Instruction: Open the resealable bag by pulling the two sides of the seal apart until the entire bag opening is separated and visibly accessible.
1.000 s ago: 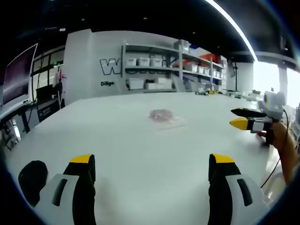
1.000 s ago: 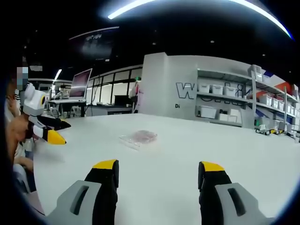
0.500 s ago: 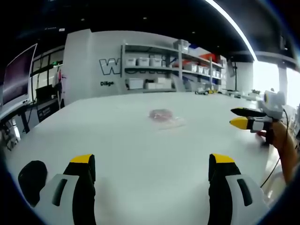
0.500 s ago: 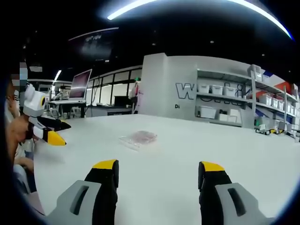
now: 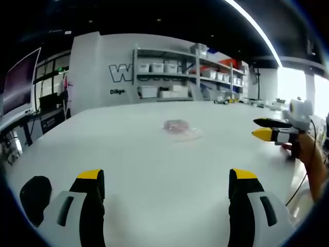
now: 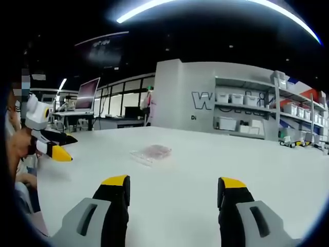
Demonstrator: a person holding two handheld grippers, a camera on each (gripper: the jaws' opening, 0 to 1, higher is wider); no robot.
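The bag (image 5: 181,128) lies flat mid-desk (image 5: 144,170), seal seemingly untouched, well apart from both grippers; the left gripper (image 5: 167,180) and right gripper (image 6: 172,186) hover with jaws spread and empty, flanking it, probably to approach from opposite sides

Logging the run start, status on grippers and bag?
Left gripper and right gripper both open, nothing held. Clear resealable plastic bag with pinkish contents flat on the white table, untouched, well ahead of both. Nothing between.
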